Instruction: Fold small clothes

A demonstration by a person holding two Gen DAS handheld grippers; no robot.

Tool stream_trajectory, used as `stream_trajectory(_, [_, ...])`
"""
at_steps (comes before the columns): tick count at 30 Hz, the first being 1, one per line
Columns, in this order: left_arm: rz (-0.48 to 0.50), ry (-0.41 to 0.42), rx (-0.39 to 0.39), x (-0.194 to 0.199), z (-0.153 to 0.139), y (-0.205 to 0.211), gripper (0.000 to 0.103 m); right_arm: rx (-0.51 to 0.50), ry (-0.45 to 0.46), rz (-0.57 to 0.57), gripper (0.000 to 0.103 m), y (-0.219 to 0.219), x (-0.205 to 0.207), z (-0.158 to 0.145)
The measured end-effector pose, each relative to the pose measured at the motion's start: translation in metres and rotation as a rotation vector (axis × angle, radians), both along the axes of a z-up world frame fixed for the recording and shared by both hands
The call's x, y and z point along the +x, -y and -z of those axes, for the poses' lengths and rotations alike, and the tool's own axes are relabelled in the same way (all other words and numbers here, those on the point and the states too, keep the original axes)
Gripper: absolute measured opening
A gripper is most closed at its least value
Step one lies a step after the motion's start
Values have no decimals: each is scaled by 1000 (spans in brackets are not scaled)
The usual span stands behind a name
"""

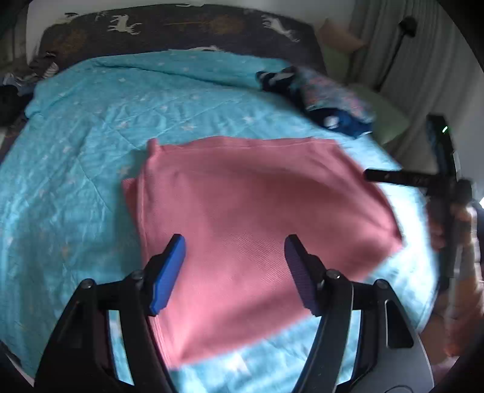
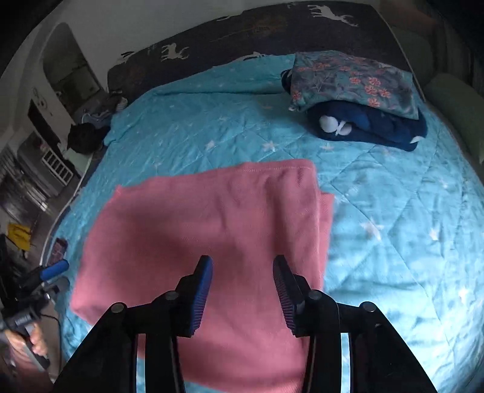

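A pink knit garment (image 1: 242,217) lies folded flat on the turquoise quilt (image 1: 90,127); it also shows in the right wrist view (image 2: 196,223). My left gripper (image 1: 234,241) hovers open and empty above the garment's near half. My right gripper (image 2: 242,263) hovers open and empty above the garment's near right part. The right gripper also shows at the right edge of the left wrist view (image 1: 393,177), beyond the garment's right edge. The left gripper shows at the left edge of the right wrist view (image 2: 51,272), off the bed's side.
A stack of folded clothes, floral fabric (image 2: 354,81) over a navy piece (image 2: 369,127), sits at the quilt's far right. A dark deer-print blanket (image 1: 181,27) lies at the head. Clutter (image 2: 87,136) lies by the far left corner. Shelving and floor items lie left of the bed (image 2: 33,169).
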State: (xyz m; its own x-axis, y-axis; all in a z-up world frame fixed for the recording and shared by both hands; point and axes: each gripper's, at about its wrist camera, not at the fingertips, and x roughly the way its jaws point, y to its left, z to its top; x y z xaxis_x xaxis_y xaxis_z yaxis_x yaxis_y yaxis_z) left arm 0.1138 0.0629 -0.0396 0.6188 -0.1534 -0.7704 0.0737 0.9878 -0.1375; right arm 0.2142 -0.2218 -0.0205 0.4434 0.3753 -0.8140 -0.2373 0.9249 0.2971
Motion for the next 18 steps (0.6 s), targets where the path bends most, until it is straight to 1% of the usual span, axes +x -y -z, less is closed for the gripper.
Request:
stream_trajectory(1, [-45, -55, 39, 12, 14, -3, 69, -40, -15, 31, 42, 3, 12, 9])
stream_trajectory(2, [-82, -103, 60, 20, 28, -8, 69, -102, -26, 68, 39, 6, 23, 19])
stream_trajectory(3, [-107, -126, 76, 20, 40, -14, 69, -167, -31, 102, 37, 11, 33, 29])
stream_trajectory(4, [-111, -130, 78, 18, 49, -21, 67, -208, -36, 137, 49, 18, 39, 38])
stream_trajectory(5, [-95, -100, 48, 11, 51, -27, 67, -180, -53, 164, 55, 29, 42, 43])
stream_trajectory(6, [-97, -80, 45, 3, 48, -31, 67, -108, -60, 188, 56, 40, 41, 42])
stream_trajectory(7, [-117, -82, 64, -2, 46, -33, 70, -75, -55, 210, 55, 46, 38, 38])
stream_trajectory(8, [-134, -87, 69, -6, 44, -37, 70, -71, -44, 230, 55, 48, 33, 32])
stream_trajectory(9, [-141, -89, 44, -12, 42, -43, 70, -81, -20, 238, 55, 50, 26, 23])
stream_trajectory(11, [-162, -105, -38, -22, 40, -57, 70, -65, 29, 214, 55, 48, 9, 5])
stream_trajectory(12, [-172, -110, -63, -27, 39, -61, 70, -49, 46, 193, 55, 42, 1, -4])
stream_trajectory(14, [-176, -115, -74, -32, 40, -59, 70, -43, 88, 127, 55, 25, -21, -18])
stream_trajectory(16, [-175, -129, -66, -35, 41, -57, 70, -73, 137, 25, 55, -3, -47, -32])
stream_trajectory(18, [-163, -139, -80, -37, 43, -54, 70, -108, 175, -99, 56, -37, -73, -34])
